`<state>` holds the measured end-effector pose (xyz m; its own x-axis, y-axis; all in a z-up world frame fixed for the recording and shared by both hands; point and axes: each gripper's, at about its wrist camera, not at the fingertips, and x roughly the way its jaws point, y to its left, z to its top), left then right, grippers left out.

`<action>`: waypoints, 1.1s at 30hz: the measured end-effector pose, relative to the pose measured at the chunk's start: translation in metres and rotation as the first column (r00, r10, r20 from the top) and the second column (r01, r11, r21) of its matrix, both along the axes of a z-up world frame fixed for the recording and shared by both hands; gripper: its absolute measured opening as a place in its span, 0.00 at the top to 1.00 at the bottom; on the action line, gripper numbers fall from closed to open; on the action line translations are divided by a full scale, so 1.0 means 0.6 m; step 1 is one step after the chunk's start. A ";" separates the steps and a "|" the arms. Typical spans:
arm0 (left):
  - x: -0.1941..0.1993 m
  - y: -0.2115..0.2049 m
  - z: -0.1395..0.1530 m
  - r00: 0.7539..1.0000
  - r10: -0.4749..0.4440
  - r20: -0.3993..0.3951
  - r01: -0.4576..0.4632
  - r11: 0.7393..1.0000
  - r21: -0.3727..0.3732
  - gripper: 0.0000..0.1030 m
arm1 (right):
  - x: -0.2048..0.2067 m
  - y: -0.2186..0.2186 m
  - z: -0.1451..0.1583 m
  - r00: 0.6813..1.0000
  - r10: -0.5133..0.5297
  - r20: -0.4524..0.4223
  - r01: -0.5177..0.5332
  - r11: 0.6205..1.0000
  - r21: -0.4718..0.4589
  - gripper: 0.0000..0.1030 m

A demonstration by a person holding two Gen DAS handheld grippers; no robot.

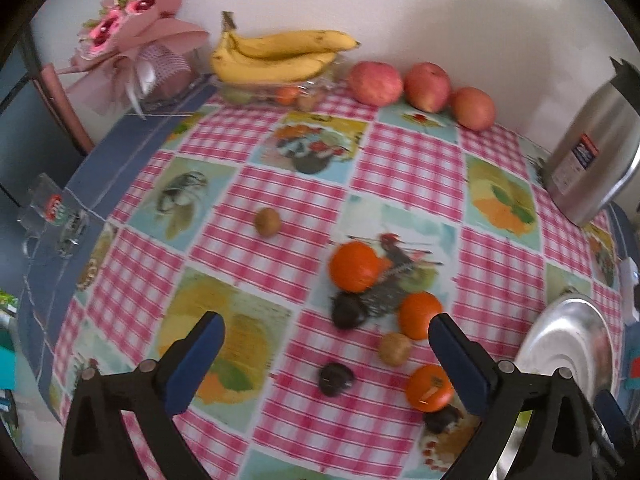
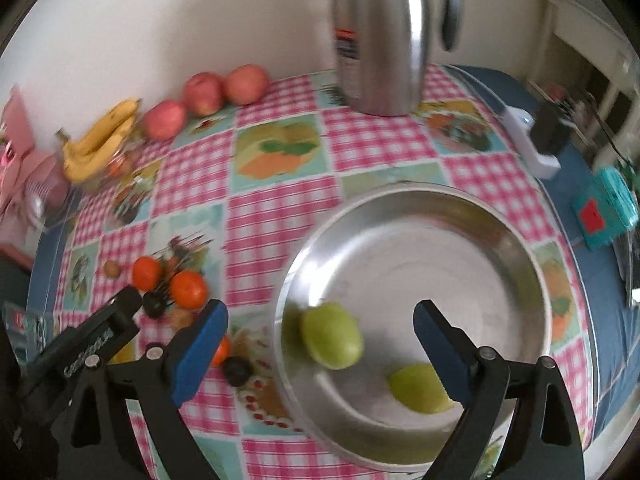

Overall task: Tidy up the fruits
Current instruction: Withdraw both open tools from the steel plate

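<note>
Left gripper [image 1: 326, 334]: jaws gaping wide, gripping nothing.
Right gripper [image 2: 320, 322]: jaws gaping, hanging over round steel dish [image 2: 520, 240] holding two green fruits [image 2: 332, 334].

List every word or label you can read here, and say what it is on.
Nothing reads clearly.
Kettle label: print too blurred.
Left gripper raised lettering: too blurred.
Glass red logo: illegible.
Teal box red patch: no readable text.

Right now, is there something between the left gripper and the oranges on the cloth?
Nothing visible blocks them. The left gripper is open above the cloth, and the nearest orange lies bare beside its right finger. Only small dark fruits and a brownish one lie among the oranges.
</note>
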<state>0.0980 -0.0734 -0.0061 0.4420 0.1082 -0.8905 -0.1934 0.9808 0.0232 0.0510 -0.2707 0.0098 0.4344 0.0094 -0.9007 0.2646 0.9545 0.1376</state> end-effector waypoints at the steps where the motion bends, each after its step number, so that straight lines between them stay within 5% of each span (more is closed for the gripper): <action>1: 0.000 0.006 0.001 1.000 0.008 0.003 -0.008 1.000 0.005 0.00 | 0.002 0.012 0.001 1.000 0.022 0.006 -0.022 1.000 0.000 0.09; 19: -0.021 0.119 0.025 0.988 0.136 0.077 -0.139 0.990 0.027 0.00 | 0.017 0.113 0.005 0.981 0.167 0.100 -0.176 0.980 0.088 0.08; 33: -0.044 0.161 0.030 0.980 0.169 0.102 -0.165 0.986 -0.037 0.00 | 0.028 0.134 -0.023 0.977 0.212 0.032 -0.215 0.967 0.135 0.08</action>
